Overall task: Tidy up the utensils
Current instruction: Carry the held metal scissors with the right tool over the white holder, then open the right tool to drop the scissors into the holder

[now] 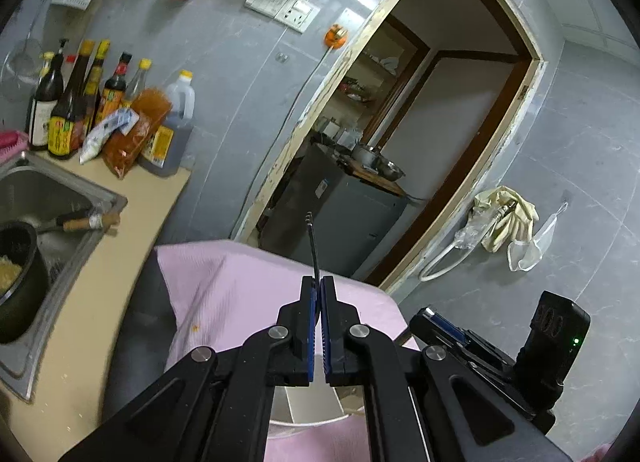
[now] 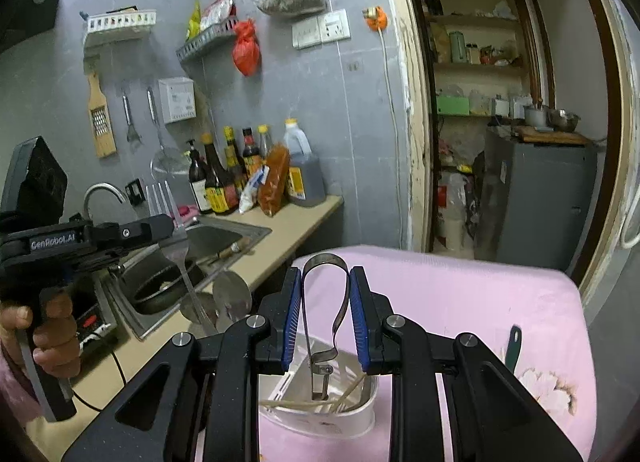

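Pinching a fork (image 2: 176, 230) edge-on, the left hand-held gripper (image 1: 318, 288) sits left of the white caddy (image 2: 320, 402), while the right hand-held gripper (image 2: 325, 298) clamps bent metal tongs (image 2: 320, 326) directly above that caddy.

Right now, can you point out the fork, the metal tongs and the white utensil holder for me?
fork (image 2: 176, 222), right wrist view, on the neck just below its tines.
metal tongs (image 2: 324, 260), right wrist view, on the curved spring end.
white utensil holder (image 2: 356, 420), right wrist view, on its front outer wall.
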`<state>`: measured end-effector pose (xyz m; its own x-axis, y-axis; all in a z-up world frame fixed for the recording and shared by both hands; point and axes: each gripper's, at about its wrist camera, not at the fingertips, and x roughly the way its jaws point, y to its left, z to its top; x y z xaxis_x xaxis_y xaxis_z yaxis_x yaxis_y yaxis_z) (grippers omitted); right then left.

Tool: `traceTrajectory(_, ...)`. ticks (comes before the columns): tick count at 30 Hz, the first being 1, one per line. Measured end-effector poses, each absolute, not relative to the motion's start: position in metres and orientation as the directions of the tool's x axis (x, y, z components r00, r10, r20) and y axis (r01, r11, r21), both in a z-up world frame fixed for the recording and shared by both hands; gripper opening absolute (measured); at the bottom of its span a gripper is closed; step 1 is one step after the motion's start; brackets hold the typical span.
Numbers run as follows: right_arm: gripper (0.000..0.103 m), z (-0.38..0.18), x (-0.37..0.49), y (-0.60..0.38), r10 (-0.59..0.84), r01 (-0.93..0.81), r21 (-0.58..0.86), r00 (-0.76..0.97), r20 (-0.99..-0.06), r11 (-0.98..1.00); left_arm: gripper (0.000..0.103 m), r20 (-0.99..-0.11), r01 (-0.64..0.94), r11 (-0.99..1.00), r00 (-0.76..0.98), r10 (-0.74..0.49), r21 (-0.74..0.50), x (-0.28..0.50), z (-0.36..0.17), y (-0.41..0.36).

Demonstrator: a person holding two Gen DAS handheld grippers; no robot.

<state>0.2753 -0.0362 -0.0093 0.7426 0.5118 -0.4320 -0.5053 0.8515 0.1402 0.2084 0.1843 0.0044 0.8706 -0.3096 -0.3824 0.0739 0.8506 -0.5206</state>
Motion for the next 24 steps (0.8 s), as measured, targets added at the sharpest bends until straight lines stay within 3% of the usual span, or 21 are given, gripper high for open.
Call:
traceTrajectory(13, 0.022, -0.052, 0.282, -0.033, 0.497, -0.483, 0.175, 0.696, -0.518, 0.858, 0.003, -0.525, 0.055, 0.917, 0.806, -0.274, -0.394, 0.212, -0.044, 0.151)
traceTrajectory(24, 0.032, -0.01, 0.263, -0.077, 0.526, -0.469, 0.237, 0.748, -0.406, 0.851, 0.009, -0.504, 0.073, 0.941, 0.829, -0.241, -0.331, 0.2, -0.014, 0.126)
